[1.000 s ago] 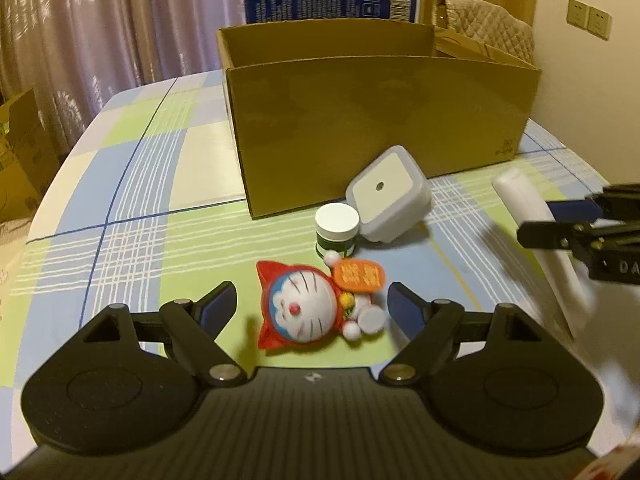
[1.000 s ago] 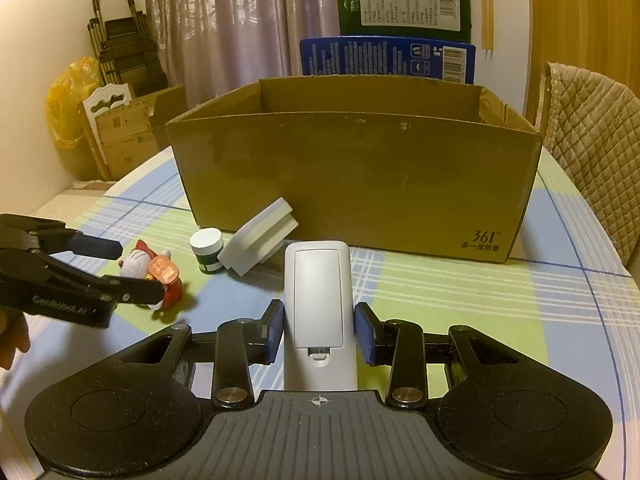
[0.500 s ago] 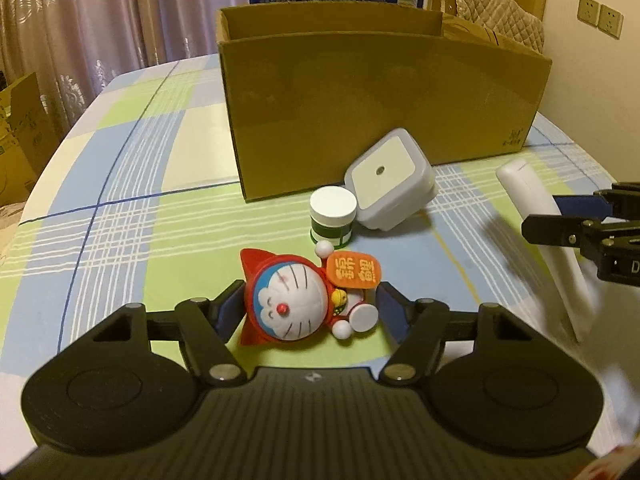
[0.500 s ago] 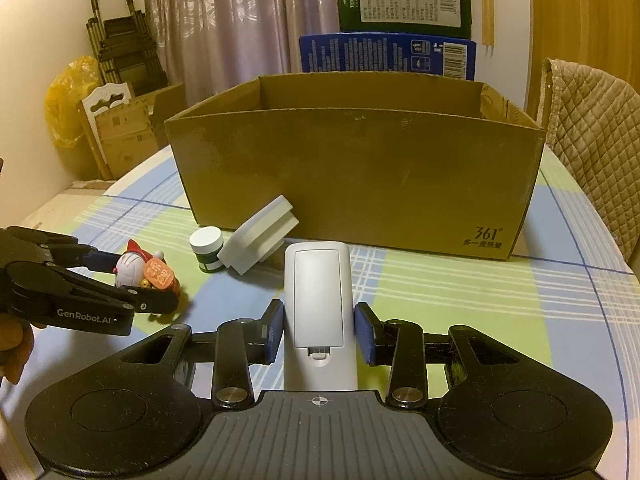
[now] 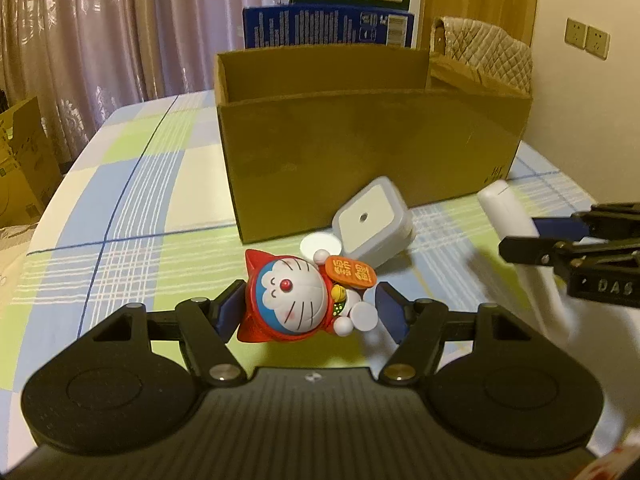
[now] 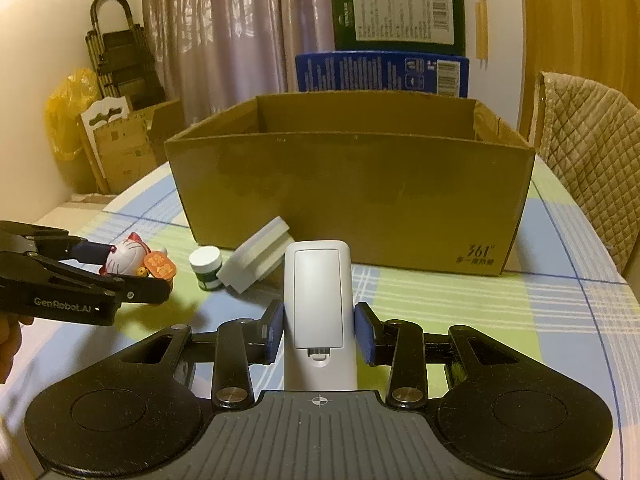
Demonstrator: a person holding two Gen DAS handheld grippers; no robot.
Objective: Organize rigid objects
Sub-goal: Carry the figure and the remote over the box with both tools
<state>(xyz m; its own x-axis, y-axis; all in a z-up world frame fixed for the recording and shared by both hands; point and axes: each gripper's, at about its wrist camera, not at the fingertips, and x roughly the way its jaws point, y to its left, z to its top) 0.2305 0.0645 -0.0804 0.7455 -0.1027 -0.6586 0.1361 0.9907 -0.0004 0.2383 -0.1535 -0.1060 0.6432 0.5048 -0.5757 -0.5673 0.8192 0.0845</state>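
My left gripper (image 5: 312, 314) is shut on a red and white cat figurine (image 5: 300, 300) and holds it lifted off the checked tablecloth; it also shows in the right wrist view (image 6: 128, 258). My right gripper (image 6: 319, 334) is shut on a white remote control (image 6: 318, 308), back side up, raised above the table; the remote shows at the right of the left wrist view (image 5: 516, 232). An open cardboard box (image 6: 352, 184) stands behind. A small white-capped green jar (image 6: 206, 268) and a grey-white square device (image 6: 256, 260) lie against the box front.
Blue and green boxes (image 6: 380, 72) stand behind the cardboard box. A quilted chair back (image 6: 588, 168) is at the right. Cardboard boxes (image 5: 24, 168) sit on the floor left of the table, with a yellow bag (image 6: 68, 108) by the wall.
My left gripper moved forward around the figurine, closed on it and lifted it. The right gripper rose with the remote still held.
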